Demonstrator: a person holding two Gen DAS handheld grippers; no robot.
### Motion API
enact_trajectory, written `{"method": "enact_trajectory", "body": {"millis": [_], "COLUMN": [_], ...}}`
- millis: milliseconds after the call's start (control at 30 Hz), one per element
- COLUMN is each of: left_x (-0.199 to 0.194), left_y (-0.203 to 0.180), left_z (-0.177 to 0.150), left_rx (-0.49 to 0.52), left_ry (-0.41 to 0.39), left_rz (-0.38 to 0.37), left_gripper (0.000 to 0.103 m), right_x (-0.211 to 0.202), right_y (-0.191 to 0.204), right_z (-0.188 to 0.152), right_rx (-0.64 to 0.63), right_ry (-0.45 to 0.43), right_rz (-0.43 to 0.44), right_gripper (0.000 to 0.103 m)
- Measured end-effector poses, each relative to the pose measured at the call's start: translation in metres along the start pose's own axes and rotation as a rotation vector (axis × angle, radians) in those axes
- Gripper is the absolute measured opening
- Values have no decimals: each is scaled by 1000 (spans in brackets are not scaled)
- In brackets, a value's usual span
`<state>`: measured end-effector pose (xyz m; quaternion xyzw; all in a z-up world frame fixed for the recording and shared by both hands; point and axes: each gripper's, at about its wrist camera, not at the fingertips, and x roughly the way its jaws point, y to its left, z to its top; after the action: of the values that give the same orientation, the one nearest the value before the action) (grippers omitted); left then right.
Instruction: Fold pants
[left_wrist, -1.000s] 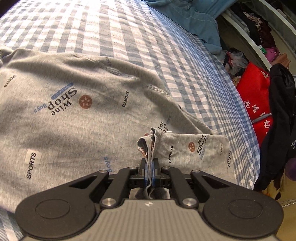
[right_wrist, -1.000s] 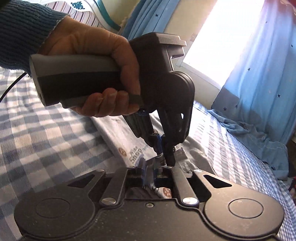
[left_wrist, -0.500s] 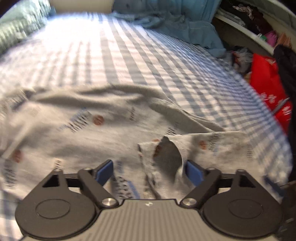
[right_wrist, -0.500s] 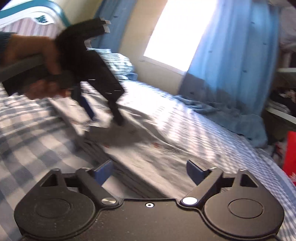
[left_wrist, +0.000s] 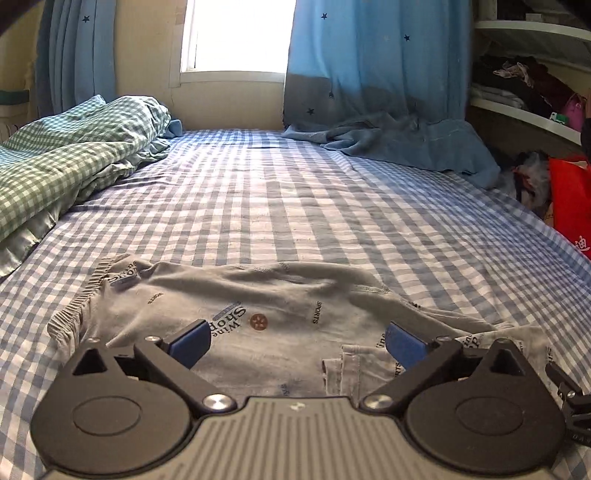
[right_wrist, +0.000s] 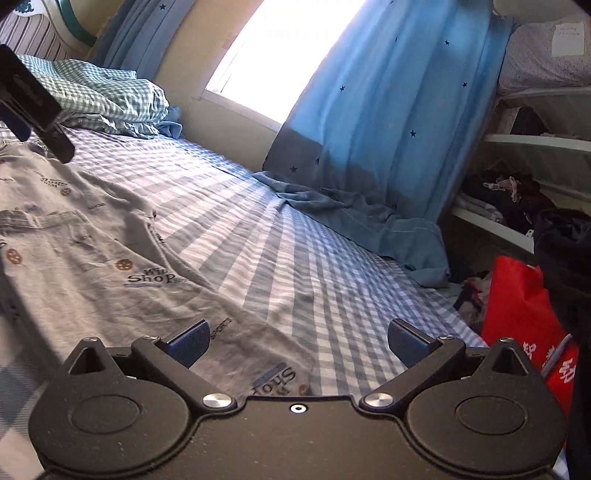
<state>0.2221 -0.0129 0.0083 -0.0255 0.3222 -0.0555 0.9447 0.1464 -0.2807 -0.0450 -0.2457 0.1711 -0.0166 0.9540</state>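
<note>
Grey printed pants (left_wrist: 258, 295) lie loosely folded on the blue checked bed sheet (left_wrist: 295, 206), elastic waistband at the left and a cuff end at the lower right. My left gripper (left_wrist: 295, 334) hovers just above them. Its jaws are opening wide, and the blue pads touch no cloth. The right wrist view shows the same pants (right_wrist: 92, 258) stretching to the left. My right gripper (right_wrist: 297, 332) hangs over their near corner, its jaws also opening with nothing gripped. At that view's top left edge are the left gripper's dark fingers (right_wrist: 61, 146).
A green checked quilt (left_wrist: 74, 166) is bunched at the far left. A blue cloth heap (left_wrist: 388, 144) lies under the star curtain (left_wrist: 369, 59). Past the bed's right edge stand a red bag (right_wrist: 517, 317) and shelves of clothes (left_wrist: 517, 85).
Both grippers let go of the pinched pants fabric and spread their jaws wide. The left view tilted up toward the window. The right gripper swung right, away from the left hand.
</note>
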Motion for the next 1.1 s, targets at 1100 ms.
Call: {"method": "enact_trajectory", "body": {"millis": [1100], "left_x": [-2], "left_y": [-17], "left_z": [-87], "left_rx": [-24], "left_ry": [19], "left_rz": [122], "left_gripper": [102], "right_x": [-10], "right_y": [42], "right_z": [-31], "right_rx": [-114], "right_ry": [95], "right_rz": [-190], "right_gripper": [102]}}
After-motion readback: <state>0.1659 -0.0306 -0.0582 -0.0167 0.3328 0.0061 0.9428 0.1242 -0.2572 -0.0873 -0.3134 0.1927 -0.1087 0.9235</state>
